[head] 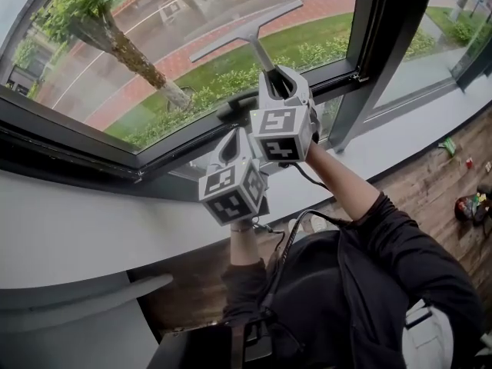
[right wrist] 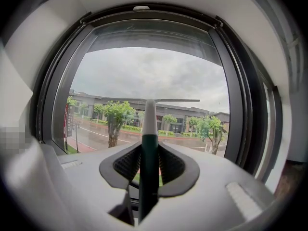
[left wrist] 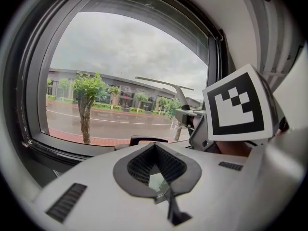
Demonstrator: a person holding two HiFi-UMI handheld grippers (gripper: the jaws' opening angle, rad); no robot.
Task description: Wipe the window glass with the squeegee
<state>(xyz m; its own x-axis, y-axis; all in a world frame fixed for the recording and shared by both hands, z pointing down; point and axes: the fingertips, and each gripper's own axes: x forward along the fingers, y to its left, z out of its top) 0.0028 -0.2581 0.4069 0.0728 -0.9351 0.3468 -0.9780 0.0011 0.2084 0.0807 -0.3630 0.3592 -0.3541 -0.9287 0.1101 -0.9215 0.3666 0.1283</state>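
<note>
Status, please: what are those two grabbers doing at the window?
Right gripper shut on squeegee, blade by window glass. Left gripper shut, empty. Nothing blocking.

A tree (head: pixel 123 48) is standing outside, its trunk slanting. Beyond the tree a wet road (head: pixel 157 8) is running, and a red brick path (head: pixel 108 106) is passing its foot. Grass (head: pixel 231 60) and a hedge (head: pixel 224 92) are stretching right of the tree. Far right of the tree, indoors, small colourful things (head: pixel 470 206) are lying on a wooden floor (head: pixel 415 183).

You stand by a white sill (head: pixel 77 229) under the window (head: pixel 192 44); to your right, the wooden floor (head: pixel 427 171) carries small colourful items (head: pixel 469 204).
</note>
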